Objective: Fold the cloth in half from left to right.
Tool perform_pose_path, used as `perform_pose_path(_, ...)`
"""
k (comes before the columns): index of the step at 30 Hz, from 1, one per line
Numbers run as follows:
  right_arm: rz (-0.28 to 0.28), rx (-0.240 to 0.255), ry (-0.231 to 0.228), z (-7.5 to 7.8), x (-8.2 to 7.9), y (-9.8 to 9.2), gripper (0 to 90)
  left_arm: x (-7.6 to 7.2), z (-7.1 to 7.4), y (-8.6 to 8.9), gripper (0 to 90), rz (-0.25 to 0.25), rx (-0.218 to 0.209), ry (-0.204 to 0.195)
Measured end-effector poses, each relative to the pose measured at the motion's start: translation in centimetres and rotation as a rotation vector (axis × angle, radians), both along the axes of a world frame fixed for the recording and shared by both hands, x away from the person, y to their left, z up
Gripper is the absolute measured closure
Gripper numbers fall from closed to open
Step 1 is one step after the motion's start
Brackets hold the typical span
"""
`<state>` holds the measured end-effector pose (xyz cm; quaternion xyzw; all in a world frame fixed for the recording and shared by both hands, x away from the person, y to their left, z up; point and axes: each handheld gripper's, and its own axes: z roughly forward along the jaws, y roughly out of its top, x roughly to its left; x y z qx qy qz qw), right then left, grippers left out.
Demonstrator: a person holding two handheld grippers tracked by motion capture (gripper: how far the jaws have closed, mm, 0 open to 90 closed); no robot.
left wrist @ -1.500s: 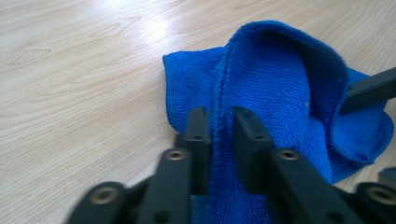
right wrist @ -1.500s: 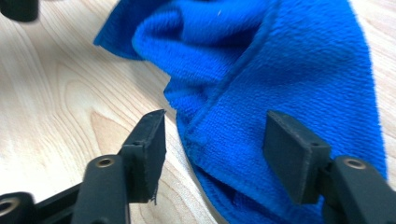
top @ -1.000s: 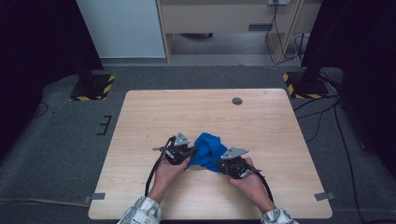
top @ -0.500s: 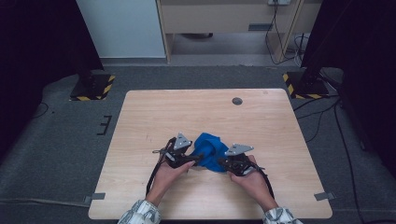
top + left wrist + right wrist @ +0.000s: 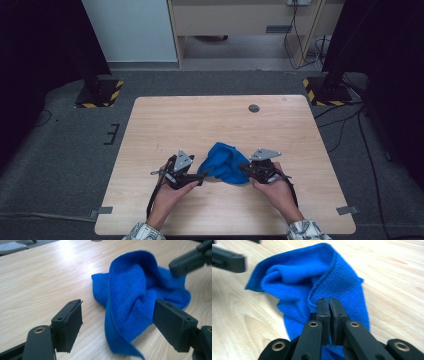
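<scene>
Opening just now, left gripper [image 5: 117, 322] off blue cloth [image 5: 135, 290]; right gripper [image 5: 329, 307] clamped on it

A lab or test room: grey carpet floor [image 5: 60, 165], hazard-striped stand feet [image 5: 97, 96] at upper left and right, loose cables [image 5: 345, 120], and a lone wooden bench [image 5: 200, 120] mid-frame.

One high forward-down overview, two close jaw-level views, all sharing the blue cloth [image 5: 223, 163] mid-table [image 5: 210, 120].
</scene>
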<state>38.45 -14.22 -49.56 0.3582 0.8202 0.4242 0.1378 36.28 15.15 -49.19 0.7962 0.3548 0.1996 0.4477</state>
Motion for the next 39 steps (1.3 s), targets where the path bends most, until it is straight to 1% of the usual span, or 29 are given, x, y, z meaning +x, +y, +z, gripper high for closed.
perform_pose_path(2,-0.024,0.003,0.001,0.2,0.2,-0.5,87.0,-0.2,0.3,0.2,22.5,0.002,-0.016,-0.004)
perform_pose_path(5,-0.060,0.015,0.002,0.4,0.6,-1.2,86.8,-0.6,0.1,0.4,22.0,0.008,-0.010,0.009)
perform_pose_path(7,-0.068,0.027,0.001,0.5,0.7,-1.6,86.5,-0.8,-0.1,0.3,21.4,-0.009,0.015,0.020)
perform_pose_path(9,-0.075,0.026,0.006,0.7,0.8,-1.8,85.5,-1.0,-0.3,0.0,20.8,-0.027,0.032,0.033)
perform_pose_path(13,-0.066,0.021,0.014,0.4,0.8,-1.8,82.1,-1.1,-0.6,-0.4,19.8,-0.038,0.061,0.043)
perform_pose_path(15,-0.064,0.015,0.012,0.2,0.6,-1.7,80.3,-1.1,-0.7,-0.4,21.0,-0.025,0.077,0.042)
perform_pose_path(18,-0.045,0.016,0.015,-0.3,0.1,-1.3,75.3,-0.8,-0.8,0.0,24.2,-0.009,0.073,0.053)
perform_pose_path(19,-0.037,0.006,0.015,-0.5,-0.2,-1.1,72.5,-0.7,-0.9,0.1,26.7,-0.005,0.072,0.058)
perform_pose_path(21,-0.028,0.006,0.015,-0.8,-0.5,-0.8,70.9,-0.7,-0.9,0.3,31.0,-0.002,0.070,0.067)
perform_pose_path(24,-0.012,-0.002,0.015,-1.2,-0.7,-0.5,70.2,-0.6,-1.0,0.3,33.1,0.013,0.079,0.075)
perform_pose_path(27,-0.004,-0.008,0.019,-1.4,-0.9,-0.1,67.0,-0.6,-1.0,0.3,35.6,0.013,0.081,0.082)
perform_pose_path(29,-0.003,-0.012,0.016,-1.4,-1.0,0.2,62.5,-0.7,-1.0,0.3,35.8,0.014,0.082,0.081)
perform_pose_path(32,0.010,-0.001,0.007,-1.4,-1.2,0.4,60.5,-0.7,-0.8,0.4,36.2,0.018,0.077,0.078)
perform_pose_path(35,0.015,-0.010,0.006,-1.6,-1.4,0.7,54.9,-0.8,-0.7,0.4,35.6,0.018,0.078,0.076)
perform_pose_path(37,0.013,-0.020,0.009,-1.8,-1.4,0.9,48.0,-0.8,-0.7,0.4,34.2,0.018,0.076,0.074)
perform_pose_path(39,0.014,-0.035,0.006,-2.0,-1.5,1.0,43.6,-0.9,-0.7,0.4,32.4,0.021,0.075,0.070)
